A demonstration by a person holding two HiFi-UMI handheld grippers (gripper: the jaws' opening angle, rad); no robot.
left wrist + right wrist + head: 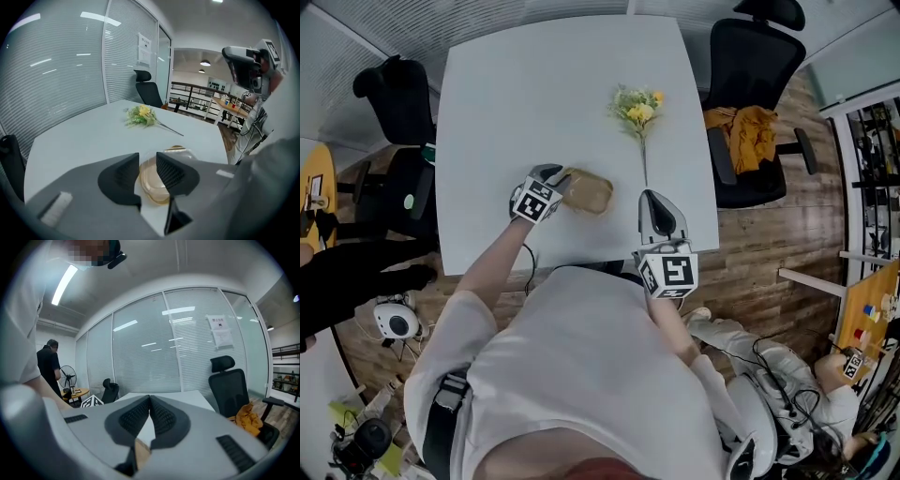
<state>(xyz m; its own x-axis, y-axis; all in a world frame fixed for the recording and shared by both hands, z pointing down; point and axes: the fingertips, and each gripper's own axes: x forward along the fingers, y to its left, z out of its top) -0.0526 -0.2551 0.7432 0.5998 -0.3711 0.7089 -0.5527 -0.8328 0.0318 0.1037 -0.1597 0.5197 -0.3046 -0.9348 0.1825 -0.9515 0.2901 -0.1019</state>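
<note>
1. Left gripper (pixel 565 180) is clamped on the rim of the container (pixel 591 194), which lies near the table's (pixel 534 84) front edge. Probably steadying it for the flowers (pixel 637 111).
2. Right gripper (pixel 652 194) has its jaws together and empty, parked by the stem.

White T-shirt (pixel 581 347), black strap (pixel 442 417)

Flat overhead office light leaves the white table (pixel 534 112) bright and nearly shadowless from edge to edge. A ceiling strip light (pixel 63 280) burns out white, and similar lights streak across the blinded glass wall (pixel 61 61). A dull sheen sits on the clear amber container (pixel 154 187). Both gripper views bow hard outward and fall to black, rounded corners. The dark jaws up close look soft, while the room beyond is sharper.
</note>
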